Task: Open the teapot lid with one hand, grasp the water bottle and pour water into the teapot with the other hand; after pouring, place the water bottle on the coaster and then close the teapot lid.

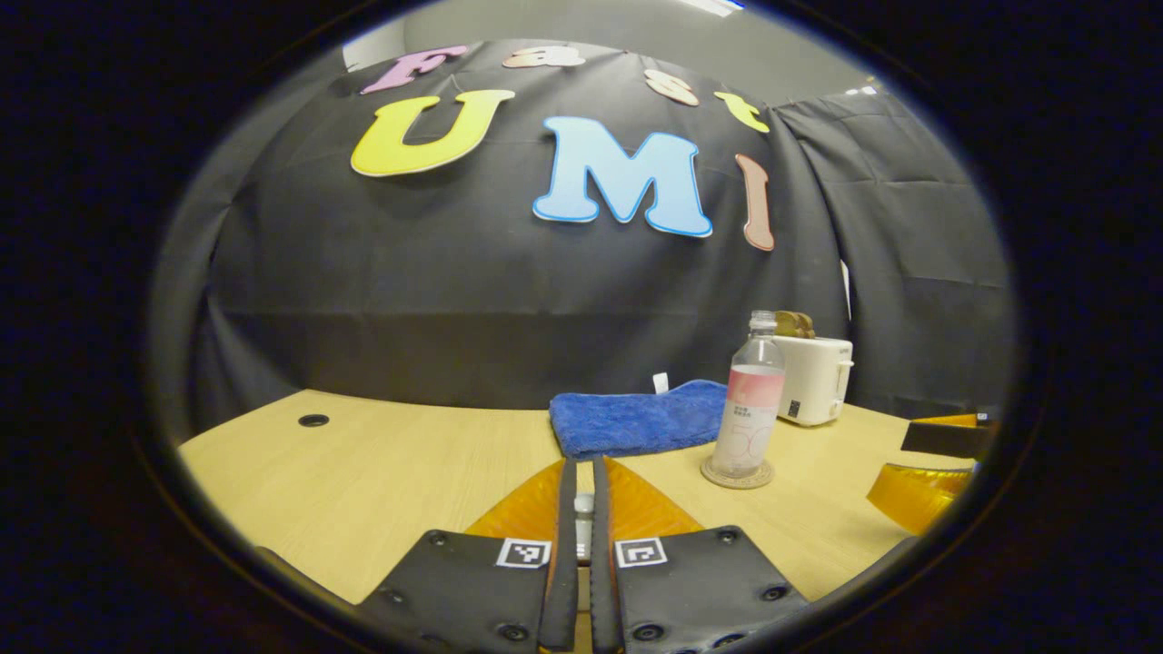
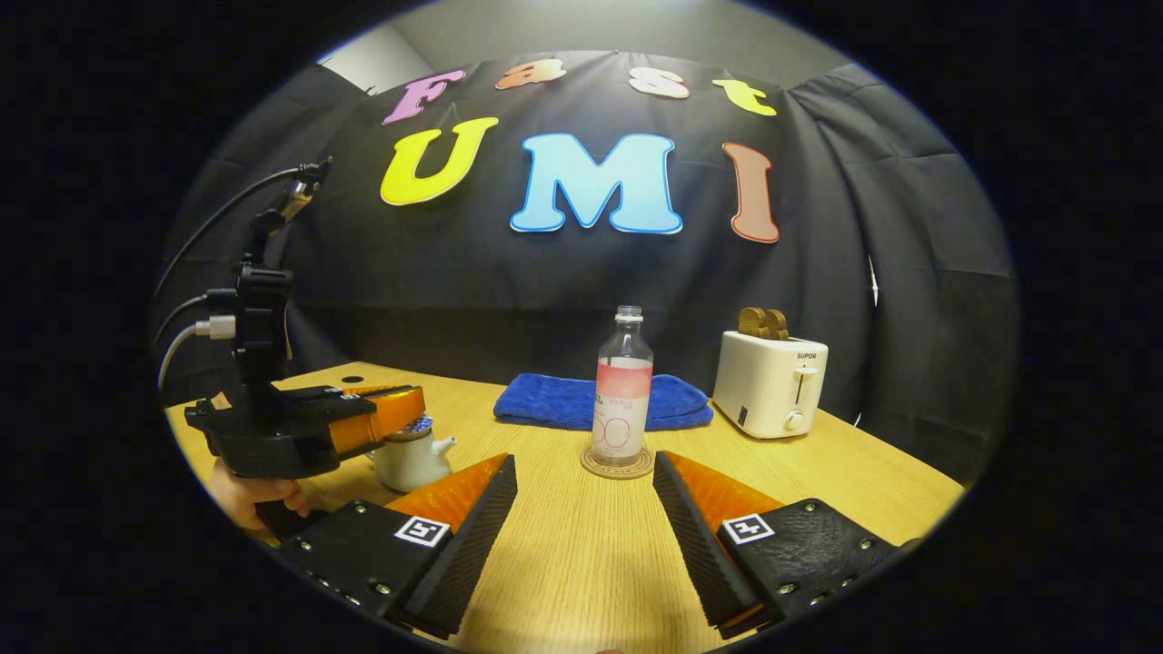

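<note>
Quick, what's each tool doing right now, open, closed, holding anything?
Left tool: closed over the teapot, apparently on its lid knob.
Right tool: open, holding nothing, facing the water bottle.

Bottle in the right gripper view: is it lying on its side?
No, the bottle stands upright on the coaster, cap off.
</note>
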Demonstrator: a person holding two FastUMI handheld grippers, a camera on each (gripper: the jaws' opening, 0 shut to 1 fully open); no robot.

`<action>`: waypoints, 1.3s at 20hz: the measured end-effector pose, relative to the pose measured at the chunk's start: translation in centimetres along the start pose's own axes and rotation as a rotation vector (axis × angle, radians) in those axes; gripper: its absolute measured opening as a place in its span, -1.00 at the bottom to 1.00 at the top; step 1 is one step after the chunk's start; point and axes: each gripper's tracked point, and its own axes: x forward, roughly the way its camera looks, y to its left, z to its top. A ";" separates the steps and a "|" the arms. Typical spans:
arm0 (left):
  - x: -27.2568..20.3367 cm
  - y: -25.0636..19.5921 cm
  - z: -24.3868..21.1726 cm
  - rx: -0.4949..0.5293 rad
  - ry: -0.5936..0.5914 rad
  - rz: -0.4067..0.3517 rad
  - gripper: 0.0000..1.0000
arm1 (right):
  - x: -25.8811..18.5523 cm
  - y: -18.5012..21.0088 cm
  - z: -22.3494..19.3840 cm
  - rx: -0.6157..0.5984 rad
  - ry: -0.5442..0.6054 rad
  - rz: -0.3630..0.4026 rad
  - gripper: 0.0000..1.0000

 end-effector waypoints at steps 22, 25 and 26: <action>-6.5 -2.4 0.6 0.066 -0.043 0.012 -0.40 | -2.1 -0.2 -0.1 0.031 -0.064 -0.001 0.87; -8.9 -3.3 0.6 0.075 -0.067 0.014 -0.40 | -3.8 -1.0 -0.9 0.006 -0.055 -0.020 0.87; -9.7 -3.4 0.6 0.069 -0.069 0.020 -0.40 | -4.5 -1.0 -1.1 0.011 -0.052 -0.015 0.87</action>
